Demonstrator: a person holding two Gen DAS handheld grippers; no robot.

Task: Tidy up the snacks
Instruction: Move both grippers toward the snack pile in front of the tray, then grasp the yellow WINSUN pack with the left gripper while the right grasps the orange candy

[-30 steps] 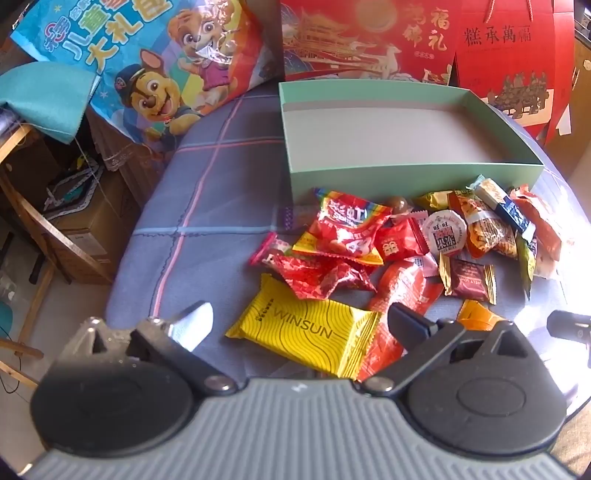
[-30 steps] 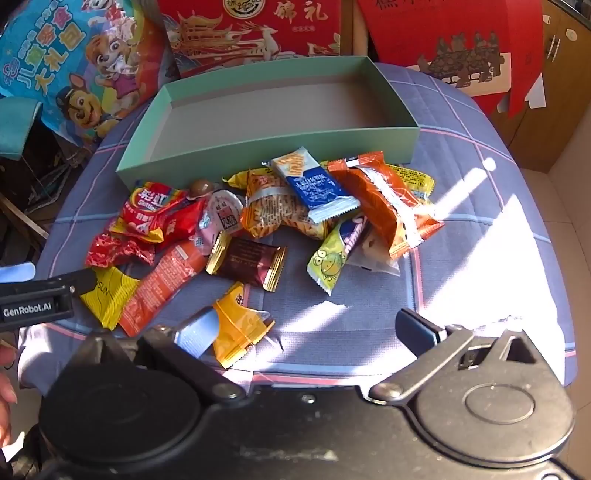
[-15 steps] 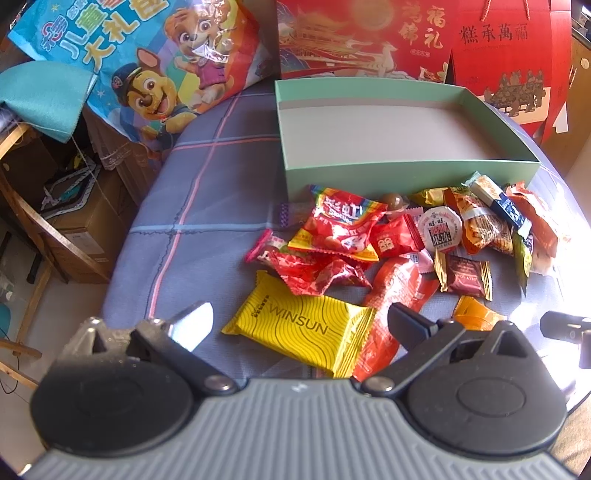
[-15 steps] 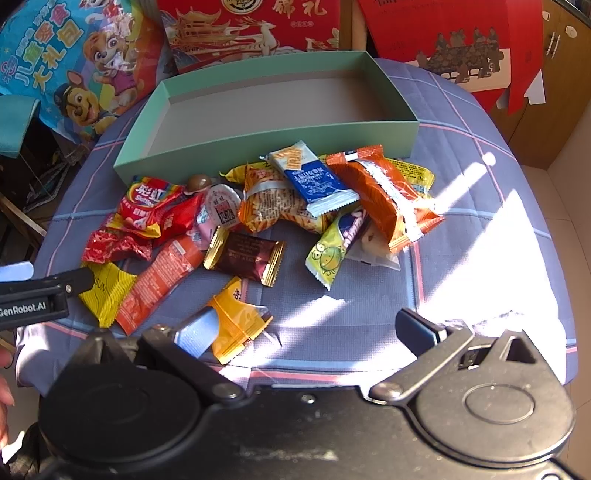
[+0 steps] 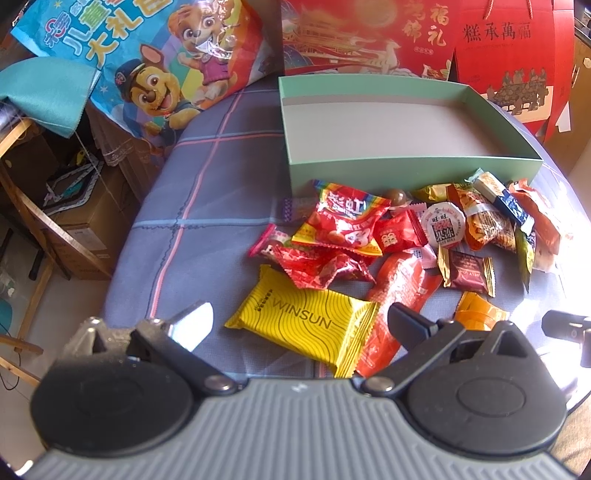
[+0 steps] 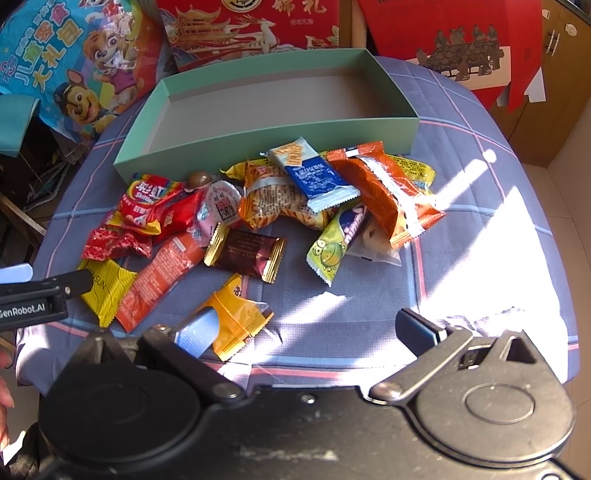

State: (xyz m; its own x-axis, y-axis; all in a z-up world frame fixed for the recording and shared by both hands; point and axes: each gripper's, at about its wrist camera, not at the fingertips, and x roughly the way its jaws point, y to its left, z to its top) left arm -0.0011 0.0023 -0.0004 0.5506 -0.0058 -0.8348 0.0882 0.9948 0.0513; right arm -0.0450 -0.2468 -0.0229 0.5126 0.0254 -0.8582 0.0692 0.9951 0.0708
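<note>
An empty mint-green box (image 5: pixel 413 168) (image 6: pixel 266 138) lies at the far side of the table. Several snack packets are piled in front of it: a yellow WINSUN packet (image 5: pixel 303 321) (image 6: pixel 105 288), a red Skittles bag (image 5: pixel 347 221) (image 6: pixel 151 201), a brown chocolate packet (image 6: pixel 247 253), a blue cracker packet (image 6: pixel 314 175), an orange packet (image 6: pixel 232 314). My left gripper (image 5: pixel 301 325) is open, its fingers straddling the yellow packet from just above. My right gripper (image 6: pixel 314 328) is open over bare cloth, its left finger beside the orange packet.
The round table (image 5: pixel 207 206) has a blue checked cloth; its edge falls off at the left and right. Red gift boxes (image 5: pixel 369 33) and a cartoon-dog gift bag (image 5: pixel 159 62) stand behind the green box. A wooden chair (image 5: pixel 33 221) stands left.
The left gripper has drawn slightly nearer the yellow packet. The right gripper has eased forward toward the orange packet. Nothing was picked up.
</note>
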